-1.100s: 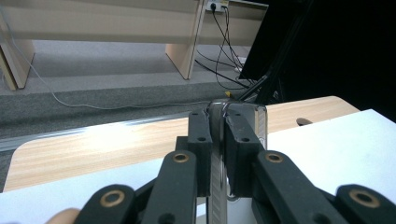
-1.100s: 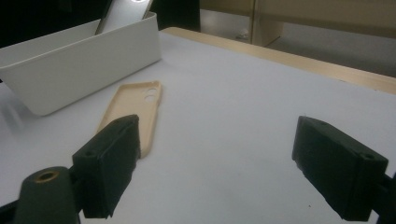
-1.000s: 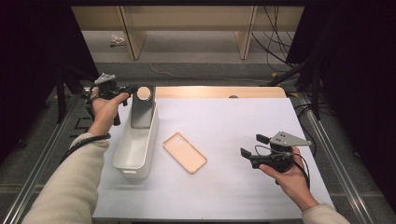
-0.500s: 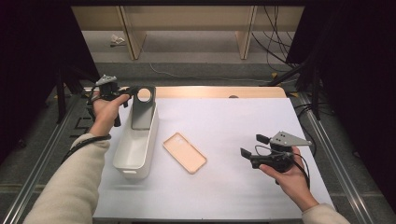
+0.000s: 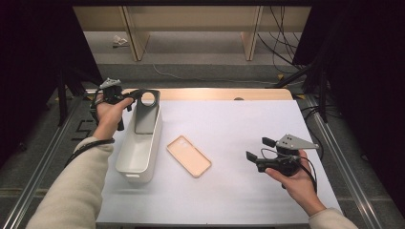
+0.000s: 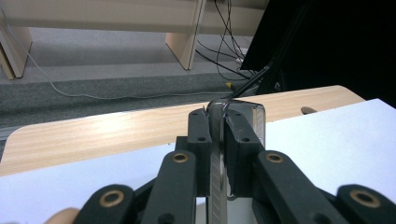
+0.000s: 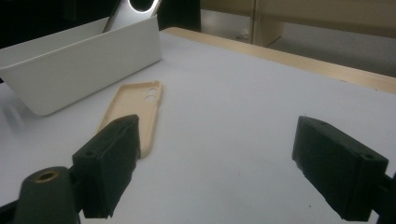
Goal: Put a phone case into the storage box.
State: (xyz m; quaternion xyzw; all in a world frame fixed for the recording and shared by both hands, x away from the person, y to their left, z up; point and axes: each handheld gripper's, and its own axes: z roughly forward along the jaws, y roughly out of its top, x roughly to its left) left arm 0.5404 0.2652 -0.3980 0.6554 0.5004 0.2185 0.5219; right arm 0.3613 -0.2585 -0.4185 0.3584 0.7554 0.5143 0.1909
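My left gripper (image 5: 135,95) is shut on the top edge of a clear phone case (image 5: 146,112) with a round camera hole. The case stands tilted inside the far end of a white bin (image 5: 138,157). In the left gripper view the pads (image 6: 200,135) pinch the case's thin edge (image 6: 215,154) between them. A beige phone case (image 5: 188,155) lies flat on the white table mat, hollow side up, beside the bin. My right gripper (image 5: 258,149) hovers open near the mat's right front. The beige case (image 7: 135,107) lies ahead of its left jaw.
The white mat (image 5: 229,124) covers a wooden table (image 5: 224,94) whose far edge shows beyond it. Metal rails (image 5: 334,143) run along both sides. Cables lie on the floor behind the table. The white bin's wall (image 7: 84,70) shows in the right gripper view.
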